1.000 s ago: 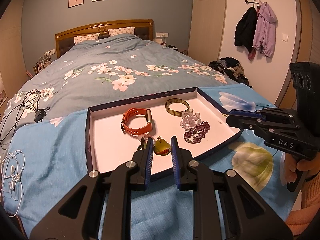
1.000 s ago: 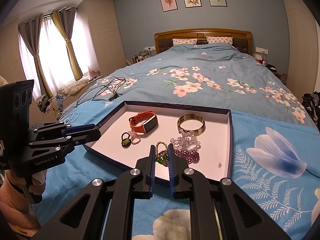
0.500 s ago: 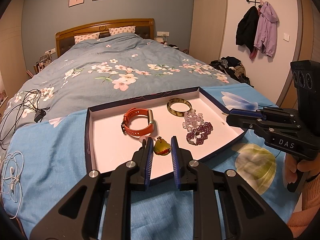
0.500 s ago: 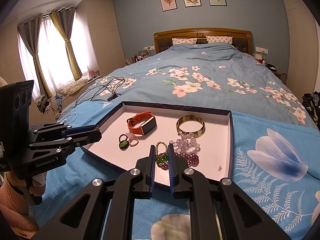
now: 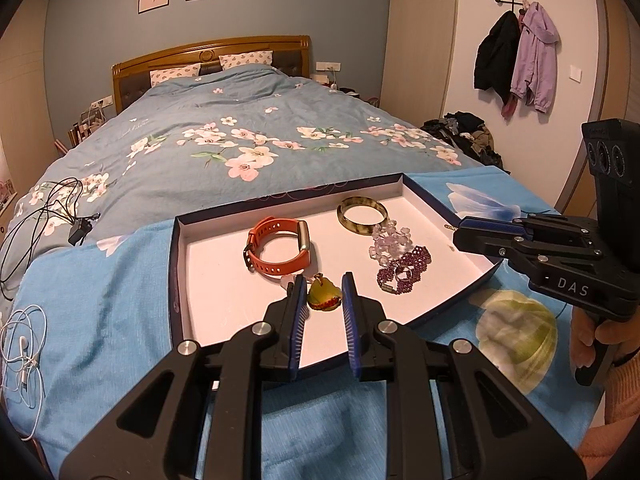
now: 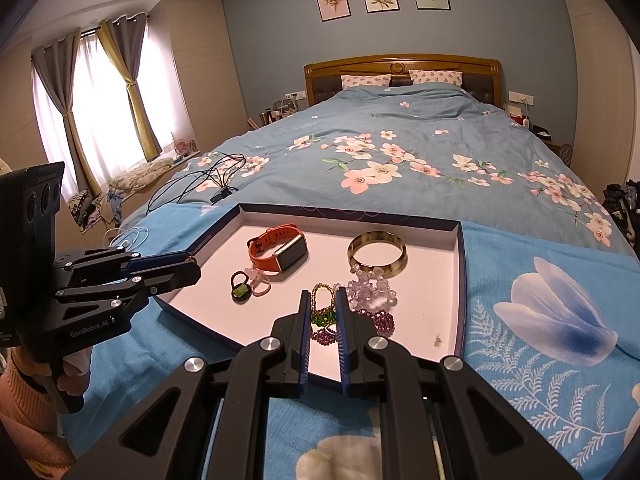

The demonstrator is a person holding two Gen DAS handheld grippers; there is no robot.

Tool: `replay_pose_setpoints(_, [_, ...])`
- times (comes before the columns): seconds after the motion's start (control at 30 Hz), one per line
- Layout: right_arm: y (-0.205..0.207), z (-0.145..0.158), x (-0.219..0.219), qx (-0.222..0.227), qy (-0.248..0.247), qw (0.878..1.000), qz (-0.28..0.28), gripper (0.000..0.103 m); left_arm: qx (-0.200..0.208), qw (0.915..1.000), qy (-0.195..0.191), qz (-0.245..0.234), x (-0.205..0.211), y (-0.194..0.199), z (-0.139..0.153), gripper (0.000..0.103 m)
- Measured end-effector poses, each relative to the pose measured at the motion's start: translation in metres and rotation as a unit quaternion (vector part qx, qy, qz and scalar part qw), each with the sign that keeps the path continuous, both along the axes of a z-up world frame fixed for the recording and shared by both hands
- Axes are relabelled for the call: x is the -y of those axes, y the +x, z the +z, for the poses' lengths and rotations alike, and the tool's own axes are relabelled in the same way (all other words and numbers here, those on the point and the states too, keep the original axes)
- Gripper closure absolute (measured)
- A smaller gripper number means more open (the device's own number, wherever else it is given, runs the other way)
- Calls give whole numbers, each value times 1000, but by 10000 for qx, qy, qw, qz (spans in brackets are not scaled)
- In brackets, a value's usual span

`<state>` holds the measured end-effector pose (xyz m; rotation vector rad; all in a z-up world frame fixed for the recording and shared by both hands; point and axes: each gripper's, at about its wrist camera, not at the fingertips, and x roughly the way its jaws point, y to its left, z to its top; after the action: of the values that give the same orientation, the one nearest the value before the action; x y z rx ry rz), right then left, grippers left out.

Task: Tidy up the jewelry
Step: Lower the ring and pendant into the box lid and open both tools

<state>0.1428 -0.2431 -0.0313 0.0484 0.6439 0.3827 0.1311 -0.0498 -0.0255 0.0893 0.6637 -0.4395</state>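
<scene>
Grippers both sit at the near rim of the tray point(image 5: 176, 264), so I read this as the approach step, nothing picked yet. My left gripper point(image 5: 323, 300) is part open, a modest gap between the blue pads, holding nothing; the yellow-green pendant point(image 5: 323, 295) lies on the tray floor just ahead of the tips and lined up w/ the gap, though I can't tell if the pads touch it. Just beyond the left finger is the orange watch point(image 5: 276, 251); off to the right of the right finger, the purple bead bracelet point(image 5: 404, 274), w/ the clear bead cluster point(image 5: 390, 238) and amber bangle point(image 5: 362, 215) farther out. My right gripper point(image 6: 323, 316) shows a narrower gap, also nothing clamped as far as I see; the green-and-gold bead strand point(image 6: 322, 304) sits framed between its tips, purple beads just right of them, clear cluster ahead-right. Two small rings point(image 6: 250, 284) lie well left of that gripper's left finger. Next move, imo: pick one item per side. For the left, ease fwd and down till the pads straddle the pendant, then close gently. The right needs more care, since the bead pieces are bunched and touching, so a squeeze could drag the neighbours along; I'd open a bit wider first and come in low.
</scene>
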Motion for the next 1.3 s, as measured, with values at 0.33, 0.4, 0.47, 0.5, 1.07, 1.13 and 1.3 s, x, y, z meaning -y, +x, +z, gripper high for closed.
replay_pose_setpoints(0.33, [4, -2, 2, -20, -1, 10000, -31, 93, 2, 10000, 17, 14, 0, 3, -1, 85])
replay_pose_setpoints(0.4, [5, -2, 2, -24, -11, 10000, -28, 93, -5, 10000, 16, 26, -1, 7, -2, 85])
replay_pose_setpoints(0.47, [6, -3, 2, -27, -6, 10000, -33, 93, -2, 10000, 33, 34, 0, 6, -2, 85])
replay_pose_setpoints(0.5, [6, -3, 3, -27, -9, 10000, -31, 93, -1, 10000, 40, 44, 0, 8, -3, 85])
replay_pose_setpoints(1.07, [20, -12, -6, -183, -119, 9998, -7, 93, -122, 9997, 128, 177, 4, 22, -16, 85])
replay_pose_setpoints(1.13, [22, -14, -6, -208, -115, 9997, 3, 93, -141, 9996, 147, 191, 5, 24, -18, 85])
replay_pose_setpoints(1.3, [26, -17, -8, -272, -157, 9995, 3, 93, -201, 9995, 144, 210, 7, 29, -20, 85])
